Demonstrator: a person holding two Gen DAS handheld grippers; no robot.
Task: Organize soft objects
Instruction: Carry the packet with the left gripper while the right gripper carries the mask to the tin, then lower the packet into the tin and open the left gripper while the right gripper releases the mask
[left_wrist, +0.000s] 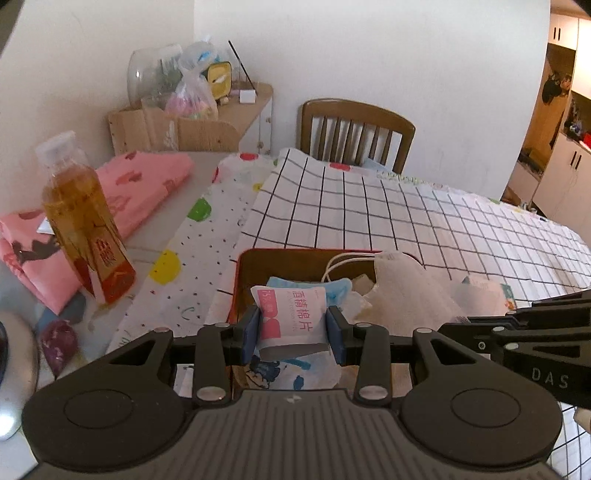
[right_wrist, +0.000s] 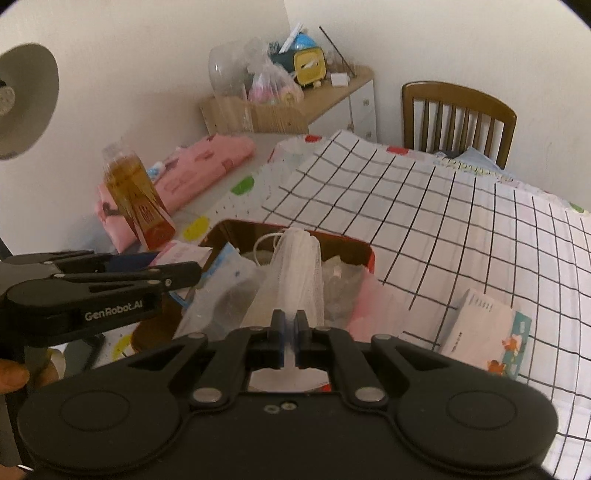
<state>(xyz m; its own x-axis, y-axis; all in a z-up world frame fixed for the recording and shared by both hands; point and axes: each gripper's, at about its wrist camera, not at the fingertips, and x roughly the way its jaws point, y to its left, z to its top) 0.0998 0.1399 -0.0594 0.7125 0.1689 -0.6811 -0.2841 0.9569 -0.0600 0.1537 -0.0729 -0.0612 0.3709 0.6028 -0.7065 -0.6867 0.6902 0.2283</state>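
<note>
A red tin (left_wrist: 235, 284) with a brown inside stands on the checked cloth and holds several soft packets and masks. My left gripper (left_wrist: 295, 332) hangs just above it, its blue pads (left_wrist: 251, 334) shut on a white-and-pink wipes packet (left_wrist: 291, 314). In the right wrist view that gripper (right_wrist: 173, 271) comes in from the left with the packet (right_wrist: 181, 253) over the tin's (right_wrist: 371, 258) near-left corner. My right gripper (right_wrist: 290, 321) is shut on a white gauze piece (right_wrist: 295, 273) that stands up over the tin; the left wrist view shows it (left_wrist: 399, 284) at the tin's right side.
An amber tea bottle (left_wrist: 85, 229) and folded pink cloth (left_wrist: 140, 184) lie to the left. A white carton (right_wrist: 480, 328) rests on the checked cloth (right_wrist: 461, 221) at right. A wooden chair (left_wrist: 354, 129) and a cluttered shelf (left_wrist: 221, 114) stand behind. A lamp head (right_wrist: 22, 99) hangs upper left.
</note>
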